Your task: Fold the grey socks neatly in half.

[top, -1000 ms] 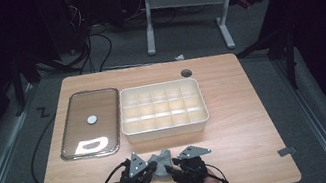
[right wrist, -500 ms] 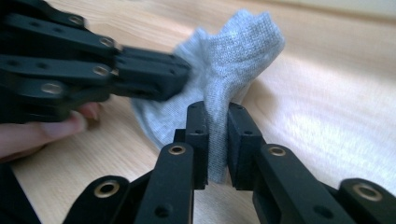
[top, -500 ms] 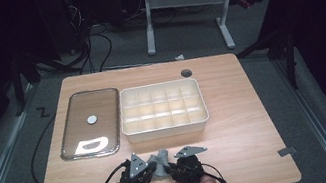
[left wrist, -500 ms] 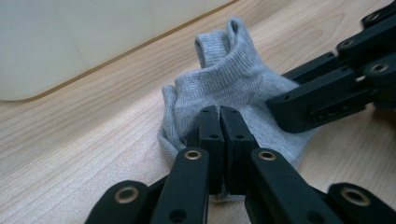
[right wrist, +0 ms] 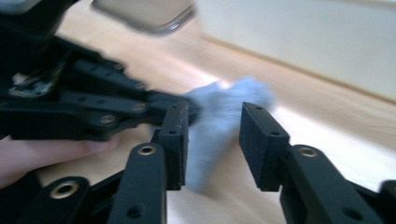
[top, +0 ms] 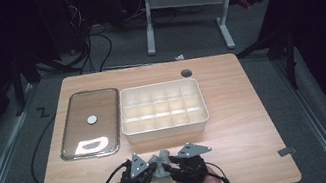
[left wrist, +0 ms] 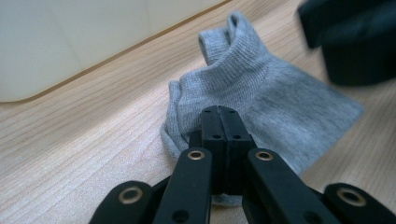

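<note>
My left hand-held gripper (left wrist: 219, 122) is clenched on one edge of a small grey sock (left wrist: 261, 98), while my right hand-held gripper (right wrist: 212, 140) stands released, its jaws apart with the sock's other end lying just ahead between them, so the right is the one placed to close next. The sock is soft ribbed knit, crumpled, its long axis running between my two hands near the front edge of the wooden surface (top: 251, 116), in front of the cream divided box (top: 161, 109) and a glossy metal-rimmed tray (top: 89, 123).

Sock (top: 162, 161) before box (top: 166, 130); lid (top: 89, 123) left.
</note>
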Motion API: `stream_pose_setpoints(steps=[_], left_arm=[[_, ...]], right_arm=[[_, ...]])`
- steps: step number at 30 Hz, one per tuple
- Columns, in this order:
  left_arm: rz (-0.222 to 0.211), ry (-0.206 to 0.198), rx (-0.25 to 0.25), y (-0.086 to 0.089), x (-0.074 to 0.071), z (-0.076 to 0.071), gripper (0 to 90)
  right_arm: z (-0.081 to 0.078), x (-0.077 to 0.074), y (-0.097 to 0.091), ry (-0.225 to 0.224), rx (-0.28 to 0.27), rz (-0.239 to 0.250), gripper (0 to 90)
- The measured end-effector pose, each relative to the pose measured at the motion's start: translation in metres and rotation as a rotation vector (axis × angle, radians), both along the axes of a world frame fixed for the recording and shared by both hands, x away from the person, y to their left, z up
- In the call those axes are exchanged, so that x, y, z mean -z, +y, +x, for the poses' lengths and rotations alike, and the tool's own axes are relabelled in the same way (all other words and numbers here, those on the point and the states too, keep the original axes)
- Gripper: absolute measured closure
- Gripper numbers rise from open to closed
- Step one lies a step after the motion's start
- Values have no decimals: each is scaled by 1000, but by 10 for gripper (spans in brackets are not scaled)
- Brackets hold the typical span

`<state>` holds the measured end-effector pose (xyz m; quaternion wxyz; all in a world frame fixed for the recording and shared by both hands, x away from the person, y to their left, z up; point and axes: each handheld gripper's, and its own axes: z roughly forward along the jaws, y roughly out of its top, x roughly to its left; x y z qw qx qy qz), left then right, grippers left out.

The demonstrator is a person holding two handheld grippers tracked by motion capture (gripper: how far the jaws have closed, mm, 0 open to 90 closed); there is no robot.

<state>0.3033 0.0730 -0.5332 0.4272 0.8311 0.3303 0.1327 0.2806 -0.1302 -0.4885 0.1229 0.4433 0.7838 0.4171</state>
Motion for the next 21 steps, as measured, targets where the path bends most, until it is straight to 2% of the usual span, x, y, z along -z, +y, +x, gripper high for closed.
stream_pose_setpoints(steps=[2,3,4,5,7,8,11,14,18,21], left_arm=[[1,0,0,0,0,0,900],[0,0,1,0,0,0,900],[0,0,1,0,0,0,900],[0,0,1,0,0,0,899],[2,-2,3,0,0,0,897],[3,-3,4,0,0,0,895],[5,-6,5,0,0,-1,886],[13,-15,3,-1,0,-2,885],[19,-21,1,-2,0,-2,885],[16,-17,1,-1,0,-2,885]], right_arm=[[2,3,-10,0,46,-6,644],[4,8,-13,9,58,-32,666],[5,12,-14,15,70,-64,728],[5,17,-14,9,70,-84,799],[4,25,-12,11,66,-100,859],[3,29,-8,22,47,-100,873],[1,31,4,14,20,-98,877],[2,25,14,-8,3,-91,870],[5,21,25,-8,-21,-115,817],[5,18,29,-12,-13,-142,812]])
